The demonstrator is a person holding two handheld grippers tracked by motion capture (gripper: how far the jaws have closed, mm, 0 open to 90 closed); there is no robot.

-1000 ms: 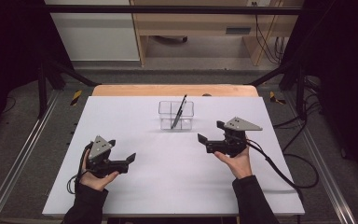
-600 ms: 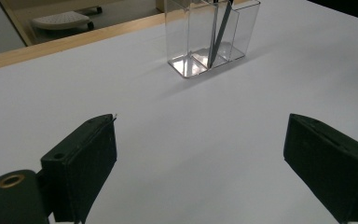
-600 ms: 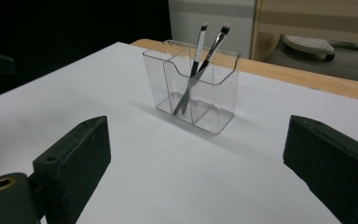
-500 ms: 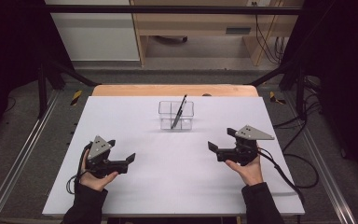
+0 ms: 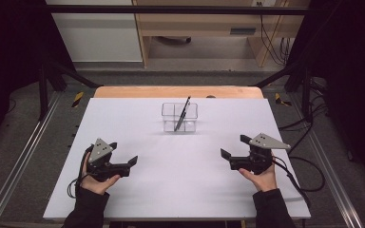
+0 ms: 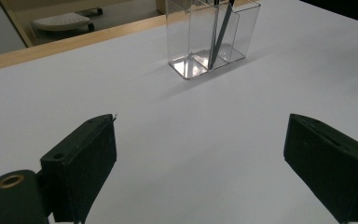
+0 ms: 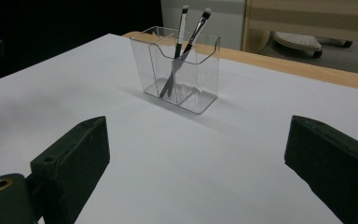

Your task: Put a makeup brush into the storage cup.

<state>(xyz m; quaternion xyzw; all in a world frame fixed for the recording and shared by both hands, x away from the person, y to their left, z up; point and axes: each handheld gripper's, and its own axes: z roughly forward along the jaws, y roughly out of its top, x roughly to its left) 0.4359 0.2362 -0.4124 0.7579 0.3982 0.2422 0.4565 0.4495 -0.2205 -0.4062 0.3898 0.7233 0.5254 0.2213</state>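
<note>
Brush holder (image 5: 179, 117) stands near table's far edge; both claws (image 5: 123, 154) (image 5: 234, 147) gape, empty, well apart.

A white tabletop (image 5: 180, 190) with a strip of pale wood edge (image 5: 178, 91) along its far side carries a clear plastic organizer (image 5: 179, 118) divided into compartments. The organizer stands upright toward the far side of the surface, roughly midway between its left and right edges and just short of the wood strip. Two slim dark-handled makeup brushes (image 7: 182, 44) lean inside the organizer, bristles up, their handles crossing near its floor. The white surface on the near side of the organizer is bare, faintly shadowed beside the organizer's base.
</note>
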